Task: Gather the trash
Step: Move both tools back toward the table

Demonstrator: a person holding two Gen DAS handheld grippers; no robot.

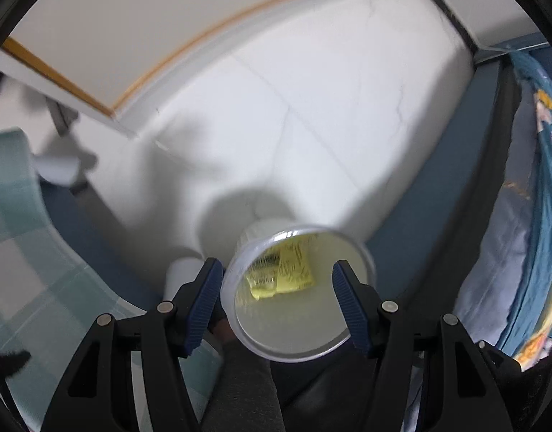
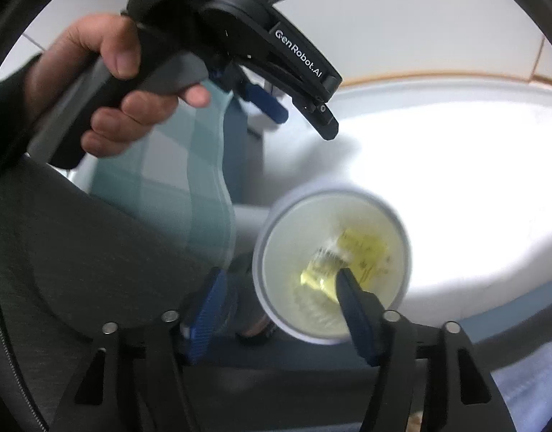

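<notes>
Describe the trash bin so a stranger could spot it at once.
Start at the white tiled floor beside the blue bed frame. The round white bin stands there below both hand-held grippers. It alone is open-topped, with yellow wrappers lying inside.

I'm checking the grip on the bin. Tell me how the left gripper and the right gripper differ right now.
The left gripper frames the white bin from above, both fingers seemingly outside its rim; the right gripper has one finger over the bin's mouth, above the yellow wrapper, and the other outside. Both stand open, with blue pads, grasping nothing.
</notes>
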